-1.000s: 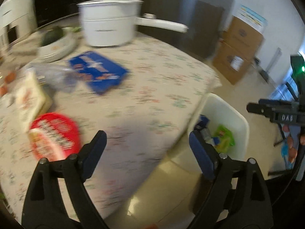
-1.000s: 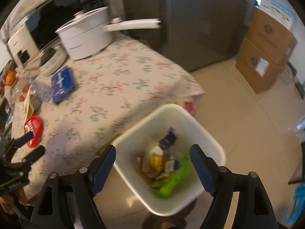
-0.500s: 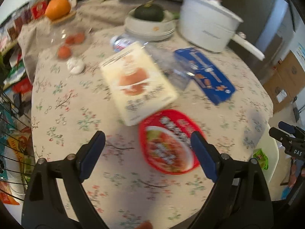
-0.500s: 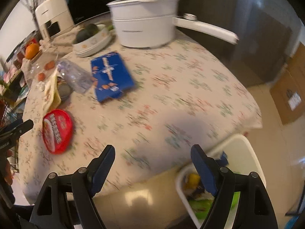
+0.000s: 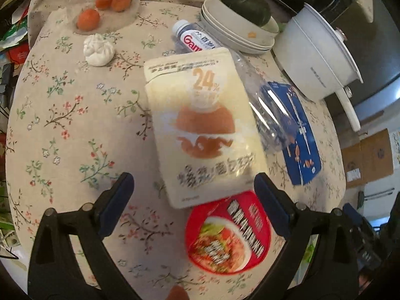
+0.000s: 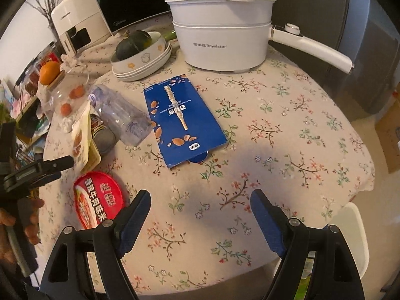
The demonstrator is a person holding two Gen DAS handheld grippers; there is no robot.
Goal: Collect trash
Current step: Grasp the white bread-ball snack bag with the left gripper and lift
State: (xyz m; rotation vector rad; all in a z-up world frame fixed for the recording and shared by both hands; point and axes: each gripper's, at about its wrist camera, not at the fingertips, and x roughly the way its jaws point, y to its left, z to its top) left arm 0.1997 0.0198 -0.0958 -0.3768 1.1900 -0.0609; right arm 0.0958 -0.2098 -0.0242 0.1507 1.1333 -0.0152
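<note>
On the flowered tablecloth (image 5: pixel 70 115) lie a cream snack pouch (image 5: pixel 202 125), a red round lid (image 5: pixel 228 232), a flattened blue box (image 5: pixel 297 137) and a clear plastic bottle (image 5: pixel 197 40). My left gripper (image 5: pixel 192 178) hovers over the pouch's near end with its jaws opening; the pads touch nothing. My right gripper (image 6: pixel 200 195) stands open over bare cloth, short of the blue box (image 6: pixel 180 120), with nothing between its fingers. The red lid (image 6: pixel 98 198) lies to its left, and the pouch (image 6: pixel 81 140) leans by the bottle (image 6: pixel 120 115).
A white electric pot (image 6: pixel 220 30) with a long handle stands at the back. Beside it are stacked bowls (image 6: pixel 147 57) holding a dark green squash. A glass cover over orange fruits (image 5: pixel 105 7) sits far left. The white bin's rim (image 6: pixel 357 237) shows below the table's right edge.
Both views swung from the white bin on the floor onto the table. The left gripper came over the pouch and red lid; the right now faces the blue box.
</note>
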